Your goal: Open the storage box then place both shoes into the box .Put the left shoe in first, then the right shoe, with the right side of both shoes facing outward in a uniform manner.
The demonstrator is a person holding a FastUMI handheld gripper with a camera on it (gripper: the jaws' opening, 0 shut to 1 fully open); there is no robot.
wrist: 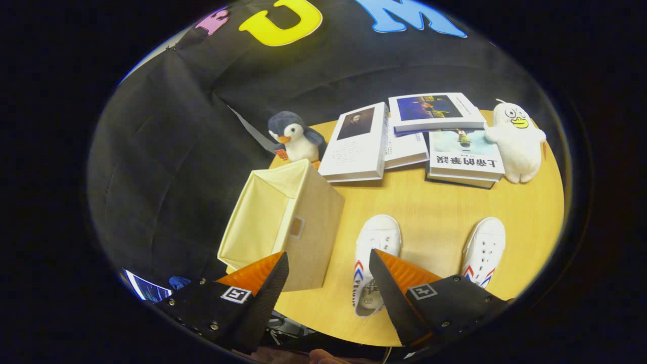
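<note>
A cream fabric storage box point(288, 222) stands on the round wooden table point(429, 202), its top open and its inside bare as far as I can see. A white canvas shoe point(371, 253) with red and blue stripes lies just right of the box; the right finger covers part of its heel end. A second white shoe point(485, 250) lies farther right on the table. My gripper point(328, 260) hovers above the near table edge, open, with nothing between the fingers. The left finger point(263, 283) overlaps the box's near corner.
Beyond the box and shoes sit a penguin plush point(295, 136), several stacked books point(404, 139) and a white duck-faced plush point(515, 141). Black cloth walls rise behind the table. A fingertip of the person's hand point(323, 356) shows below the fingers.
</note>
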